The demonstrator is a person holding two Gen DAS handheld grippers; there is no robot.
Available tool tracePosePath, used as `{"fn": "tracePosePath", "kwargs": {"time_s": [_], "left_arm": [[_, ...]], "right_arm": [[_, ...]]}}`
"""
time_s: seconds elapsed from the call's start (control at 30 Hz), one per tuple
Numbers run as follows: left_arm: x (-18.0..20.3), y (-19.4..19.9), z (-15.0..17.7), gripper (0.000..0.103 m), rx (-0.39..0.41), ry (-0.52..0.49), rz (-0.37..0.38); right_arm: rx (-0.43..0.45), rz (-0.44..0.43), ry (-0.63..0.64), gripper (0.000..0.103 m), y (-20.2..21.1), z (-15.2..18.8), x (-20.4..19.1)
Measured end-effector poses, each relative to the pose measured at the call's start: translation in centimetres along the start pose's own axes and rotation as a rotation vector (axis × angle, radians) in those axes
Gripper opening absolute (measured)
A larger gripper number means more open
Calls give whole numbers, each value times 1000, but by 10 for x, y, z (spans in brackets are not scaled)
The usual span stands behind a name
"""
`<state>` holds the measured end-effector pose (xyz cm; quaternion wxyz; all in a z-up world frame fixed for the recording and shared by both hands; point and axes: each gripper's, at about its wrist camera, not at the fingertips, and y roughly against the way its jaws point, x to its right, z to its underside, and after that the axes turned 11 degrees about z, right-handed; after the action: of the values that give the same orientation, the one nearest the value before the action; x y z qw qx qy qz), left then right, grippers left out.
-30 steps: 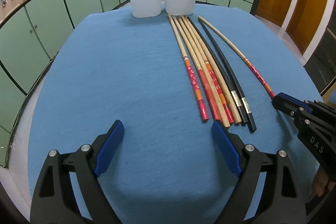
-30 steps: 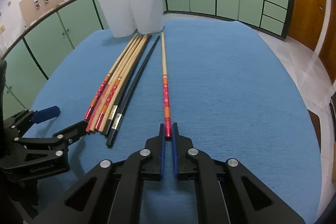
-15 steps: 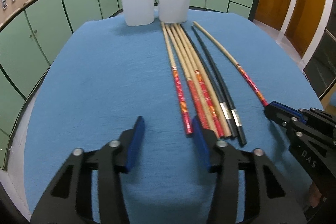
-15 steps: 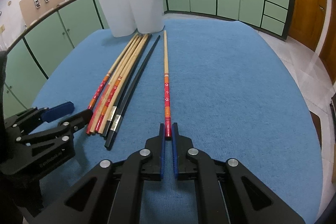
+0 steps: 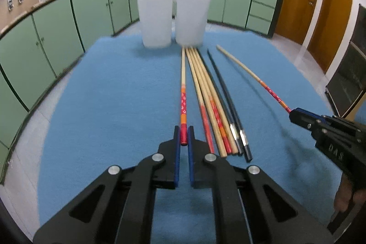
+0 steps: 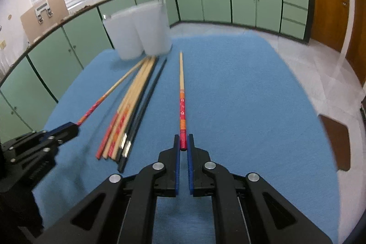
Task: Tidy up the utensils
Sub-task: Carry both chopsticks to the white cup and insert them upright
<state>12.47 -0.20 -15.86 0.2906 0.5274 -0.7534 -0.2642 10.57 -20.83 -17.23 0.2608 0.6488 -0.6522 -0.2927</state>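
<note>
With each tool (image 5: 183, 137) (image 6: 183, 143) clamped on a red-ended chopstick (image 5: 183, 104) (image 6: 182, 106), lift both level; steer their tips into one white cup (image 5: 190, 20).

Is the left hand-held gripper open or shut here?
Shut. The left hand-held gripper has its blue pads pressed on the red end of a chopstick.

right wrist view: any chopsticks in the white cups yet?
No. Both white cups show nothing sticking out, and the loose chopsticks lie on the blue cloth.
</note>
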Motion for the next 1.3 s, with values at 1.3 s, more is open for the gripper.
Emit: {"fn": "tracePosePath", "kwargs": {"time_s": [1.3], "left_arm": [[7,144,-216,5,486,-124,61]], "right_arm": [[425,-170,95,6,108,-287,-28]]}}
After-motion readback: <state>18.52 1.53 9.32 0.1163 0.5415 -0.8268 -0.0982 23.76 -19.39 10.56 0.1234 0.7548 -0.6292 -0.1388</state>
